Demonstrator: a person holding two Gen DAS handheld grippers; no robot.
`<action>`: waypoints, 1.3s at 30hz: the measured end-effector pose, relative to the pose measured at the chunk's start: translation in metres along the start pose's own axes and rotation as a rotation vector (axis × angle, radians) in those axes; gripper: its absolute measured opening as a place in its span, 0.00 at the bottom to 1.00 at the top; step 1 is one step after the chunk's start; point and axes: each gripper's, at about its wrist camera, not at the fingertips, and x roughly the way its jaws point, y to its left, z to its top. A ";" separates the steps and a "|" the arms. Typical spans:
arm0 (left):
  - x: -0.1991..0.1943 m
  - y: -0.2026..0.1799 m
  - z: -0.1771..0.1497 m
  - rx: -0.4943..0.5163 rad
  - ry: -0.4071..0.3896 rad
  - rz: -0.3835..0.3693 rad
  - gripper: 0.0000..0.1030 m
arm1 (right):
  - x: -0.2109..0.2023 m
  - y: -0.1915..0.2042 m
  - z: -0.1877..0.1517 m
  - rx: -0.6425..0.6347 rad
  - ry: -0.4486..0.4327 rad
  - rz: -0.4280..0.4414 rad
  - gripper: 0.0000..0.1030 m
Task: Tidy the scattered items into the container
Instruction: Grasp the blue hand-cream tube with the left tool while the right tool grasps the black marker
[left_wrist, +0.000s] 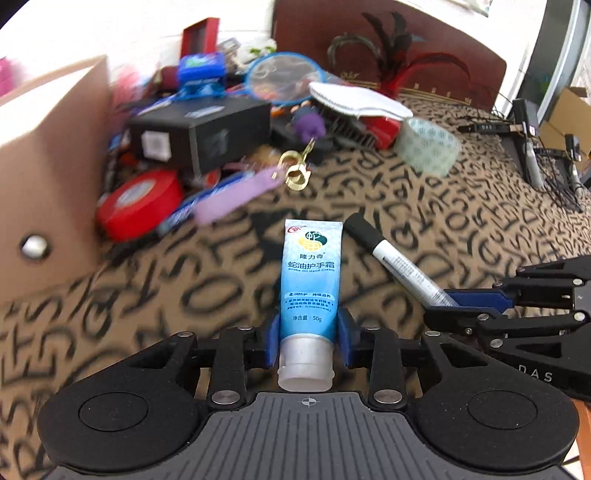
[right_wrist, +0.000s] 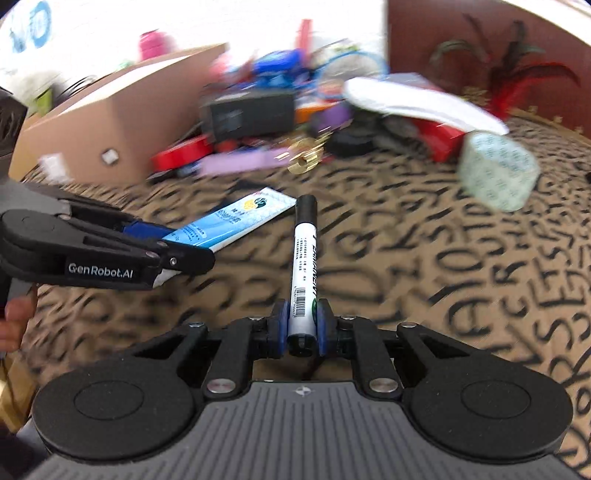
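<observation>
My left gripper (left_wrist: 308, 338) is shut on a blue hand cream tube (left_wrist: 309, 273), gripped near its white cap and pointing forward above the patterned cloth. My right gripper (right_wrist: 302, 326) is shut on a black-capped marker (right_wrist: 303, 266), which also points forward. Each gripper shows in the other's view: the right gripper (left_wrist: 469, 301) with the marker (left_wrist: 399, 264), the left gripper (right_wrist: 177, 253) with the tube (right_wrist: 236, 219). The cardboard box (left_wrist: 48, 166) stands at the left and also shows in the right wrist view (right_wrist: 122, 118).
A pile of items lies ahead: red tape roll (left_wrist: 142, 201), purple strip (left_wrist: 236, 195), gold clip (left_wrist: 295, 170), black box (left_wrist: 199, 133), clear tape roll (left_wrist: 426, 146), white insole (left_wrist: 358, 101), blue racket (left_wrist: 286, 77). A dark red board (left_wrist: 388, 44) stands behind.
</observation>
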 end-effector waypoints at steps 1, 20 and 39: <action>-0.002 0.000 -0.001 -0.001 -0.004 0.002 0.55 | -0.001 0.004 0.000 -0.001 0.003 0.007 0.29; 0.011 -0.004 0.007 0.057 -0.011 0.038 0.36 | 0.018 0.015 0.016 -0.041 0.021 -0.037 0.28; 0.016 -0.009 0.005 0.065 -0.039 0.056 0.37 | 0.026 0.021 0.020 -0.058 0.033 -0.063 0.20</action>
